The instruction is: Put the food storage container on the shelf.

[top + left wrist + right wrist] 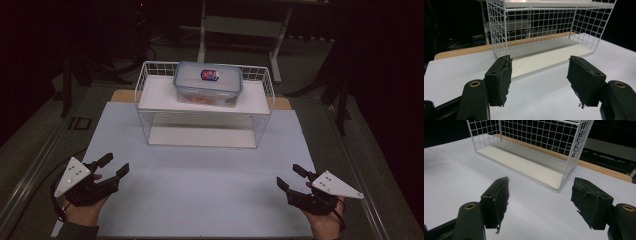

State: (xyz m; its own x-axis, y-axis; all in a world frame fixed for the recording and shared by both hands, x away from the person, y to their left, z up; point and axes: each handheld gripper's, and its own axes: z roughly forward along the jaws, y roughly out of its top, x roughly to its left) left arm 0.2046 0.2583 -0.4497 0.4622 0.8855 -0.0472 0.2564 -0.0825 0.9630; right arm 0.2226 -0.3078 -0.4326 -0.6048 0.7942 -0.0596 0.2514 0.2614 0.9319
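The left tool [116,165] and right tool [287,176] rest released and empty at the near corners of the white worktop [200,185], well apart from the lidded container [208,82] on the wire rack's [145,90] upper shelf

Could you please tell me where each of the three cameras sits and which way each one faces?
High view: above the person's side, looking forward and down on the table; both hands show, with the left tongs and right tongs.
Left gripper view: on the left tongs, facing the wire shelf rack from its left front; two black jaws rise, apart.
Right gripper view: on the right tongs, facing the rack from its right front; jaws apart.
Shared: both gripper views show the rack's lower shelf.
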